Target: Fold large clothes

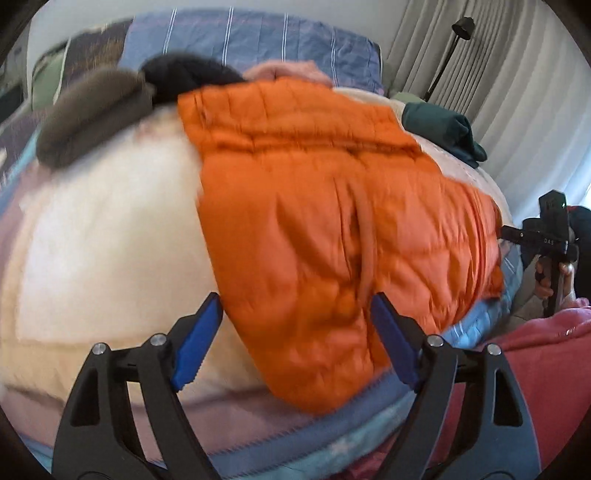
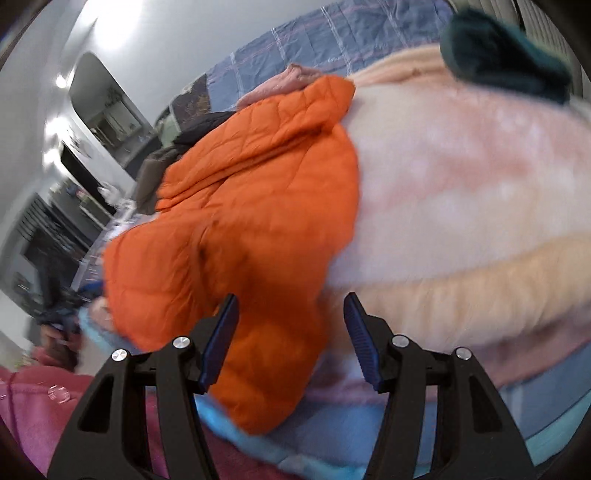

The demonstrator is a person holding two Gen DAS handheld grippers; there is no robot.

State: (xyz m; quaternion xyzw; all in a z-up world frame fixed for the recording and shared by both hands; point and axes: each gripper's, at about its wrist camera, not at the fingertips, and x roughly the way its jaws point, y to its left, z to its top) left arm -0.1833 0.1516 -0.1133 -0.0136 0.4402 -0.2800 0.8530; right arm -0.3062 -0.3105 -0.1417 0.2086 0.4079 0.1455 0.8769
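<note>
An orange quilted puffer jacket [image 1: 317, 206] lies spread on a cream and pink fleece blanket [image 1: 110, 236] on the bed. My left gripper [image 1: 295, 325] is open, its blue pads either side of the jacket's near corner, just above it. In the right wrist view the jacket [image 2: 251, 206] lies to the left, and my right gripper [image 2: 291, 325] is open and empty over its near hanging edge. The right gripper also shows at the right edge of the left wrist view [image 1: 550, 236].
A brown folded garment [image 1: 92, 118] and a black one [image 1: 184, 74] lie at the far left of the bed. A dark teal garment [image 1: 443, 129] lies at the far right. Blue striped pillows [image 1: 251, 37] stand at the head. A floor lamp [image 1: 461, 29] stands by the curtains.
</note>
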